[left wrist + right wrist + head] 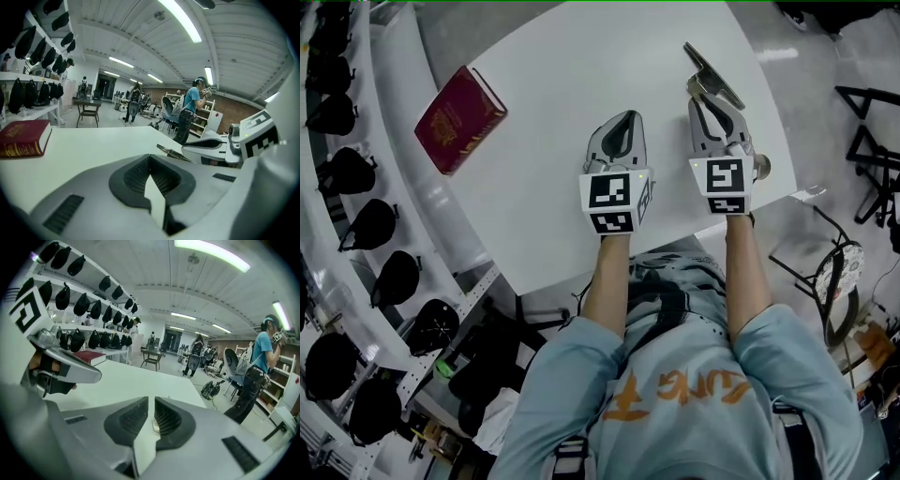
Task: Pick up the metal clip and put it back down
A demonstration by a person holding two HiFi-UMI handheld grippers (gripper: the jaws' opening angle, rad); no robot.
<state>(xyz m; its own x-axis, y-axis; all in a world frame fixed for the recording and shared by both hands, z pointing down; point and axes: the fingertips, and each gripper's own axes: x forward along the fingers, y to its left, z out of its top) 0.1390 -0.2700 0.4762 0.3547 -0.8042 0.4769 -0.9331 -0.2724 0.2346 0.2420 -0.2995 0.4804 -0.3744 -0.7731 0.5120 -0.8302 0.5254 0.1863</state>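
Note:
The metal clip (710, 67) is a long dark silvery piece on the white table (581, 66), at the far right. My right gripper (712, 94) is right at its near end, jaws a narrow gap apart. In the right gripper view a small pale bit of the clip (156, 424) shows low in that gap of the right gripper (151, 401); the rest is hidden under the jaws. The left gripper view has the clip (174, 153) lying by the right gripper's tip. My left gripper (624, 116) rests mid-table, shut and empty, its pads meeting in its own view (150, 159).
A red book (459, 117) lies on the table's left part. A white rack of black caps (356, 225) curves along the left. Black chair frames (872, 141) stand on the floor at right. People (190, 110) stand at shelves far off.

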